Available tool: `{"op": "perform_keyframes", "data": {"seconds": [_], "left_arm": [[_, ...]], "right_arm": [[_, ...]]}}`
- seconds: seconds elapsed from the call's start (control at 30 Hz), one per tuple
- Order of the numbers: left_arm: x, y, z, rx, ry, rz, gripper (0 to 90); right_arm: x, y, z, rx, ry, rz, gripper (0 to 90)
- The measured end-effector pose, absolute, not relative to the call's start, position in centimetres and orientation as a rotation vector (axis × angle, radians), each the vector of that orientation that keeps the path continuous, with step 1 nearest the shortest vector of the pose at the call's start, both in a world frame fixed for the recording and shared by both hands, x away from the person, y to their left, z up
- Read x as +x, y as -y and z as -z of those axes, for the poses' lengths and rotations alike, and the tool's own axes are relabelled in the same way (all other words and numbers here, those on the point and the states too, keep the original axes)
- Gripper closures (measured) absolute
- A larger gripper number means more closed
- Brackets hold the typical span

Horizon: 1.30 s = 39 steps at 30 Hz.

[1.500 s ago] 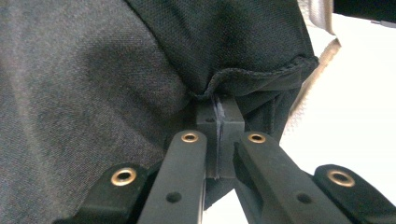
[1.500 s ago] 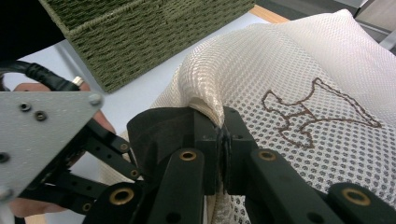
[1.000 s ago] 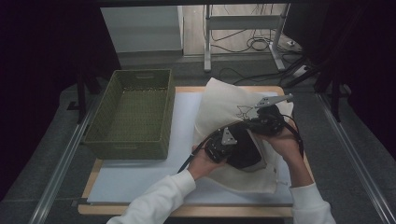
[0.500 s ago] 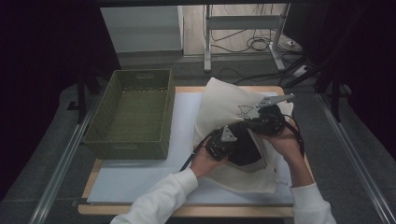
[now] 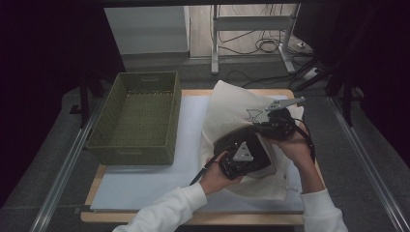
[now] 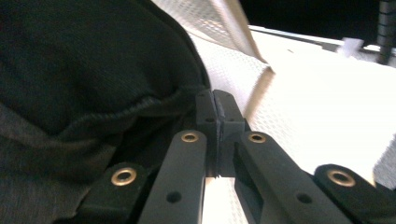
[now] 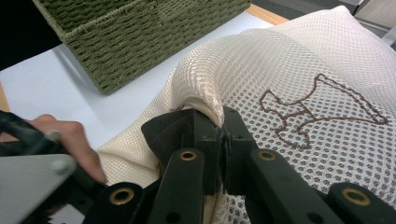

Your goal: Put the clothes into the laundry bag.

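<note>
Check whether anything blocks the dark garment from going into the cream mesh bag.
Nothing visible blocks it. The right gripper pinches the rim of the cream mesh laundry bag and lifts it, while the left gripper, jaws shut on the dark knitted garment, holds it right at the bag's mouth.

High view is dim, its edges falling to black. The mesh bag (image 6: 322, 107) glares white in the left gripper view; near fabric blurs.

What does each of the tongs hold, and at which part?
Right tongs pinch the upper edge of the mesh bag opening. Left tongs are shut on the hem of the dark garment.
</note>
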<state>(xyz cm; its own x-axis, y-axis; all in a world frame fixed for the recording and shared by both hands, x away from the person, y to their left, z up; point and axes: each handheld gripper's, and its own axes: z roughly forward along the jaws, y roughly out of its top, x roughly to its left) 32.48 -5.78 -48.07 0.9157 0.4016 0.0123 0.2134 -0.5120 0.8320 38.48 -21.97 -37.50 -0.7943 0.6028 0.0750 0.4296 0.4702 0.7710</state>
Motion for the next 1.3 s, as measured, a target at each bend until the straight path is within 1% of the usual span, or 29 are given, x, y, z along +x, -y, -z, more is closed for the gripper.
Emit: {"op": "perform_keyframes", "data": {"seconds": [0.17, 0.3, 0.4, 0.87, 1.1, 1.3], "left_arm": [[33.5, 6.2, 48.3, 2.115, -0.466, -0.271, 90.0], [33.5, 6.6, 48.3, 2.131, -0.452, -0.329, 90.0], [33.7, 6.7, 48.3, 2.14, -0.456, -0.343, 90.0], [36.6, 7.0, 48.3, 2.119, -0.58, -0.417, 90.0], [36.2, 6.8, 48.4, 2.122, -0.583, -0.38, 90.0], [35.0, 5.5, 48.5, 2.123, -0.55, -0.329, 90.0]], "right_arm": [[38.5, 22.0, 37.5, 0.894, -2.511, -1.228, 87.3], [38.5, 22.1, 37.5, 0.894, -2.51, -1.226, 87.3], [38.4, 22.0, 37.5, 0.893, -2.511, -1.222, 87.3], [38.2, 21.9, 37.2, 0.879, -2.505, -1.229, 87.3], [38.2, 22.0, 37.2, 0.883, -2.507, -1.232, 87.3], [38.3, 21.9, 37.4, 0.884, -2.509, -1.227, 87.3]]}}
